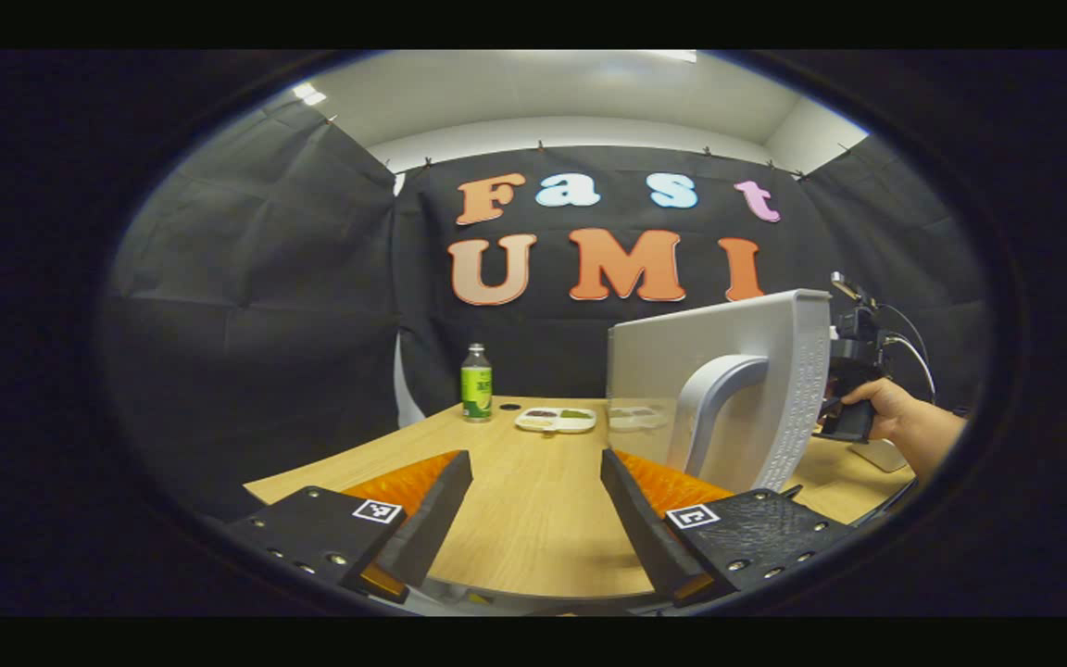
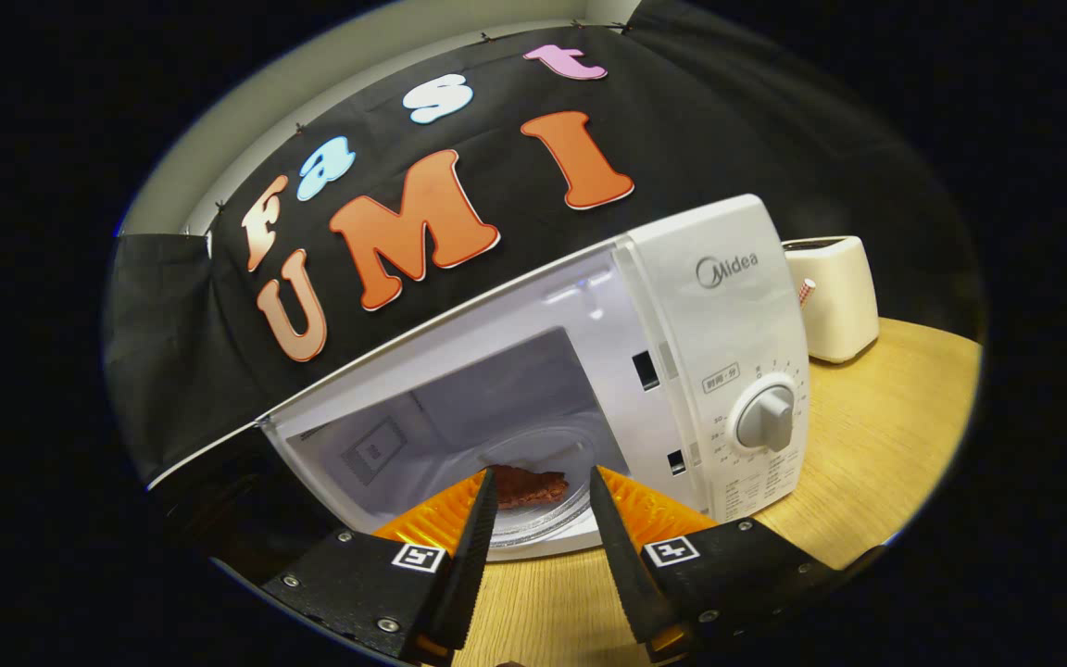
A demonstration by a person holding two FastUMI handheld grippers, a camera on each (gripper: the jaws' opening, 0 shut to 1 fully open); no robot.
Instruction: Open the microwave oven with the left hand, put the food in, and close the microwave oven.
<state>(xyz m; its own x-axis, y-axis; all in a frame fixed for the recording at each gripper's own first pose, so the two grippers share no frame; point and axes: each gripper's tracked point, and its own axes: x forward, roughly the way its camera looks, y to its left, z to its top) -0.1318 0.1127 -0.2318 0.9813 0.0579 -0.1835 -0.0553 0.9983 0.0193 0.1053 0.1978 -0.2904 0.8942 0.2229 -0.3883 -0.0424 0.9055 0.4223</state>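
Observation:
In the right gripper view the white microwave point(image 2: 719, 306) stands with its door swung open. A brown piece of food point(image 2: 529, 485) lies on the glass turntable point(image 2: 543, 528) inside. My right gripper point(image 2: 543, 491) is open just in front of the cavity, with nothing between its fingers. In the left gripper view the open microwave door point(image 1: 728, 371) with its curved handle point(image 1: 714, 398) stands edge-on at the right. My left gripper point(image 1: 535, 468) is open and empty, just left of that door. Beyond the door a hand point(image 1: 904, 421) holds the other gripper.
A green bottle point(image 1: 476, 382) and a white tray of food point(image 1: 556, 420) stand at the far side of the wooden table point(image 1: 533, 519). A white toaster point(image 2: 830, 296) sits to the right of the microwave. Black cloth walls close the booth.

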